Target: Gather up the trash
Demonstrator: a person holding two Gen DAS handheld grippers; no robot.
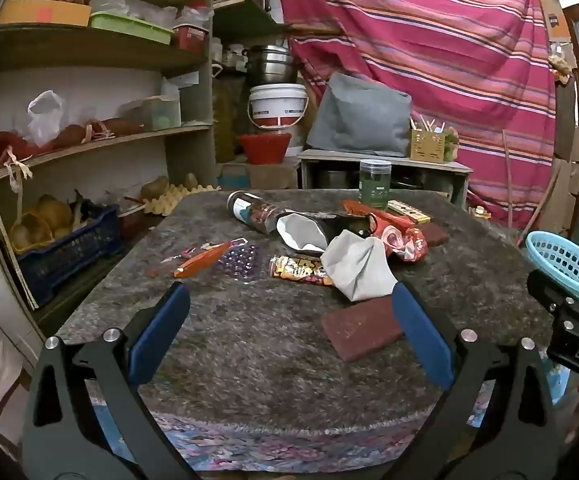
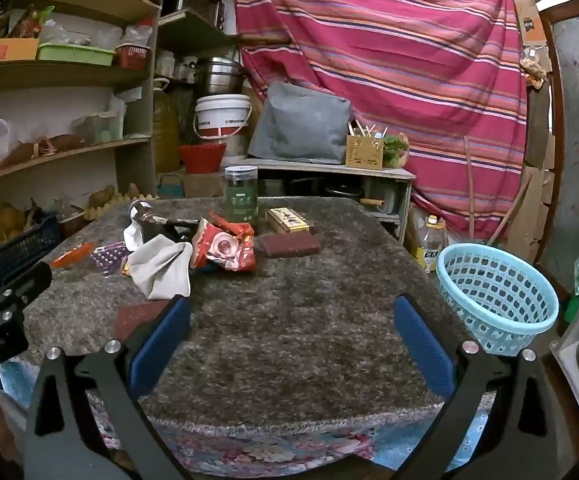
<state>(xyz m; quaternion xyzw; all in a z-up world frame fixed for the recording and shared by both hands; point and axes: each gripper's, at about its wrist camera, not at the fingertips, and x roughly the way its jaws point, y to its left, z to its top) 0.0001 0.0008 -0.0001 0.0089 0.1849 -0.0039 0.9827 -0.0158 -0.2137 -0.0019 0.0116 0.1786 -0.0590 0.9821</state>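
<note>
Progress: we judge the task not yet begun; all the trash lies on the table (image 1: 249, 340) and the basket (image 2: 497, 292) looks empty.
Left gripper (image 1: 289, 332): at the lower centre of the left view, jaws spread wide, holding nothing, over bare felt.
Orange wrapper (image 1: 201, 260): left of centre in the left view, beside a blister pack (image 1: 241, 260).
Yellow wrapper (image 1: 297, 270): centre, partly under the white bag (image 1: 355, 266).
Red packet (image 2: 225, 246): centre left in the right view, crumpled, touching the white bag.
Right gripper (image 2: 291, 334): at the lower centre of the right view, jaws wide apart, empty.
Basket: lower right of the right view, at the table's edge, well apart from the pile.
Left to do: every piece is still to be picked up and dropped in the basket.
Hard to tell: the basket's floor is partly hidden by its near wall; we cannot say whether the jar (image 2: 241, 196), box (image 2: 288, 219) and brown blocks (image 2: 291, 245) count as trash; what lies under the white bag is hidden.
</note>
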